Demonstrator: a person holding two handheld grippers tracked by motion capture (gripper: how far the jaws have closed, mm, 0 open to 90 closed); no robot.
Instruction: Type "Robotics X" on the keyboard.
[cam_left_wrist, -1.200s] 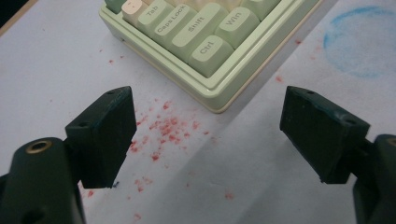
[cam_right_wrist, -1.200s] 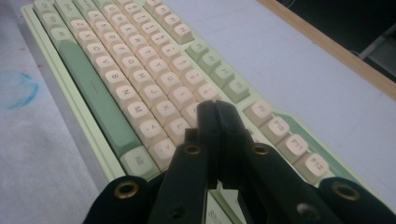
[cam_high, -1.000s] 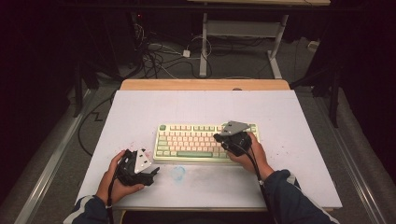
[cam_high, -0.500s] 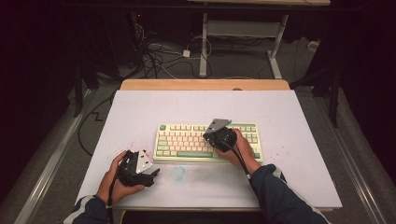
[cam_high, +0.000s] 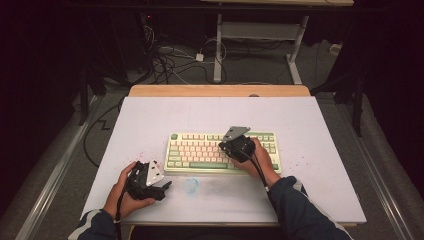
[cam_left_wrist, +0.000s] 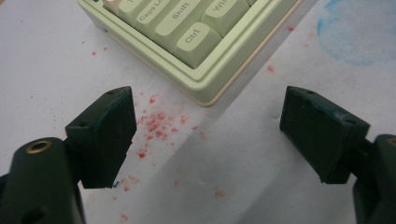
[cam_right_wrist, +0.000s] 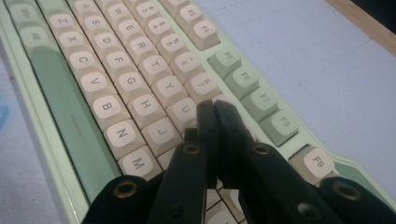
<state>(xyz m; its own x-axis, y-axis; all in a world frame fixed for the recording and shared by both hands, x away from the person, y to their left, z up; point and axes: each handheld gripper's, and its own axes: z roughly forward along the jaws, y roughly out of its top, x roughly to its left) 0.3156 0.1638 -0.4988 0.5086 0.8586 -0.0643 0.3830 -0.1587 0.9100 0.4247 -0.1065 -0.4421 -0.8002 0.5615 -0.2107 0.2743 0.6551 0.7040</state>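
Your right gripper (cam_right_wrist: 214, 109) pressed together over the keyboard (cam_high: 200, 150) by U, your left gripper (cam_left_wrist: 205, 135) agape off its Ctrl corner, red specks (cam_left_wrist: 156, 123) between, seen from the left gripper view.

I am looking at a lab workstation: a white-topped table (cam_high: 150, 115), tangled cables (cam_high: 170, 60) lying on the grey floor (cam_high: 65, 165), metal desk legs (cam_high: 218, 50) standing behind.

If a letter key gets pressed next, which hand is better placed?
Probably the right. The right tool is shut, its tips over the keyboard by the U key. The left tool sits open off the keyboard's corner.
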